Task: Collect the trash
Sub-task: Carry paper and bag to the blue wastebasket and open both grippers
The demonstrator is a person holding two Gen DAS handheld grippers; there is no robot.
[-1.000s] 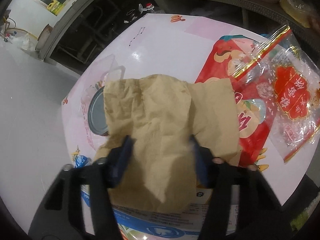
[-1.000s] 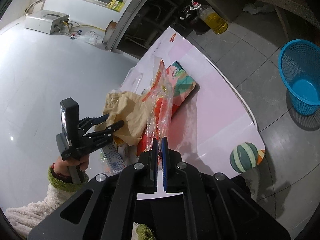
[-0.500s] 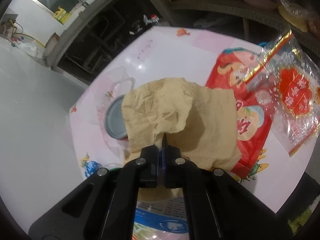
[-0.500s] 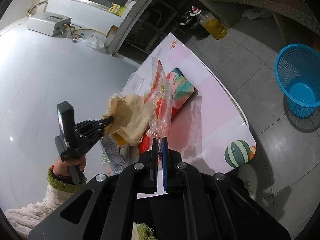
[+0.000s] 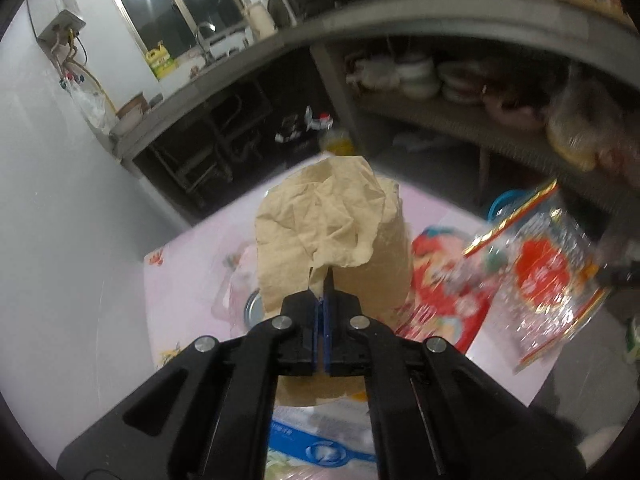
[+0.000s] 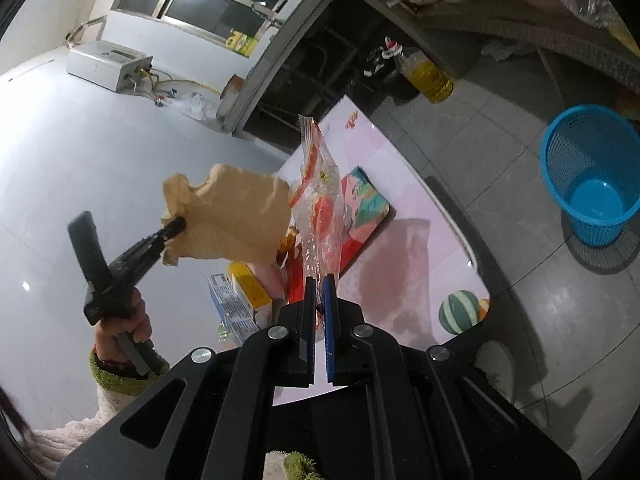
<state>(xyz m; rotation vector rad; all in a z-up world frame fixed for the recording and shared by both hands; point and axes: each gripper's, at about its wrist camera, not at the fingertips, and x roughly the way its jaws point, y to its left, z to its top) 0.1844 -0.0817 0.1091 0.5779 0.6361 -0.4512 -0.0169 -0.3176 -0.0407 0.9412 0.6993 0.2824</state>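
Two grippers, each clamped on a piece of trash. The left gripper (image 5: 325,280) pinches the crumpled brown paper (image 5: 332,232), lifted off the pink table (image 5: 192,248); the right gripper (image 6: 319,284) is closed on the clear red-printed bag (image 6: 320,208), which stands upright above the table. Only the right wrist view shows the hand (image 6: 124,320) holding the left gripper, and the blue basket (image 6: 592,176) on the floor, far right, well apart from the table. Only the left view shows the round lid (image 5: 254,310) under the paper.
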